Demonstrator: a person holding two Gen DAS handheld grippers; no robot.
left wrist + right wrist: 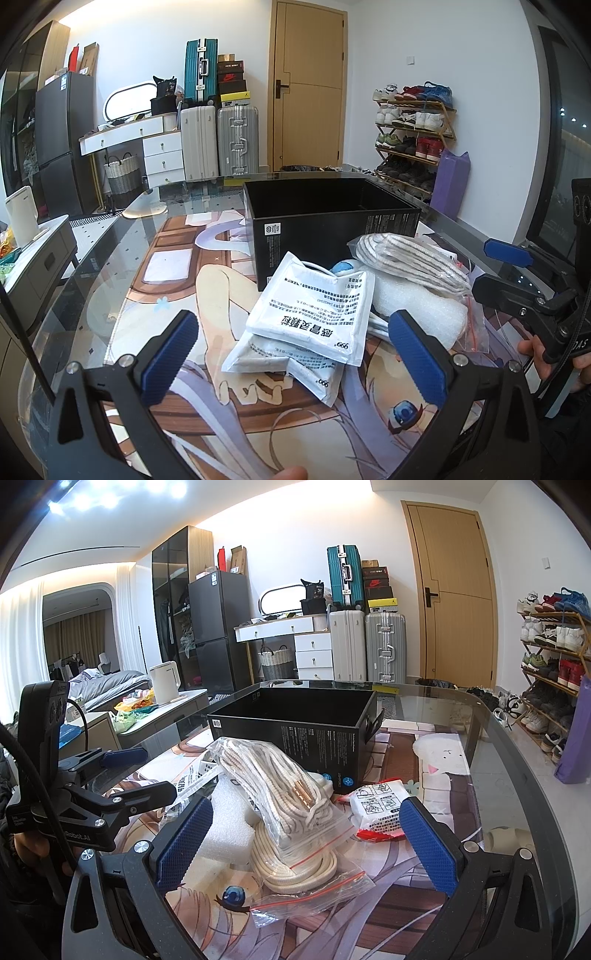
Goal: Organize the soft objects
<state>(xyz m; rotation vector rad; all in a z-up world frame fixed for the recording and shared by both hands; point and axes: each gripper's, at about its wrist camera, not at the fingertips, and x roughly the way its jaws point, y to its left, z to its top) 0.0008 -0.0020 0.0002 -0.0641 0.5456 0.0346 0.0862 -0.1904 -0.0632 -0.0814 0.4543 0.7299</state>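
Note:
An open black box (325,210) (295,716) stands on the glass table. In front of it lies a pile of soft things: two white medicine pouches (314,314), a white foam block (417,306) (225,823), clear bags of cream rope (410,258) (288,797) and a red and white packet (380,808). My left gripper (295,354) is open and empty, just in front of the pouches. My right gripper (306,849) is open and empty, its fingers on either side of the rope bags. Each gripper shows in the other's view: the right one (513,273) and the left one (144,771).
The table carries an anime print mat (177,266) under glass; its curved edge (517,746) runs at the right. A side cabinet with a white kettle (164,683) stands left of the table. Suitcases (365,646), a door and a shoe rack (554,646) line the far wall.

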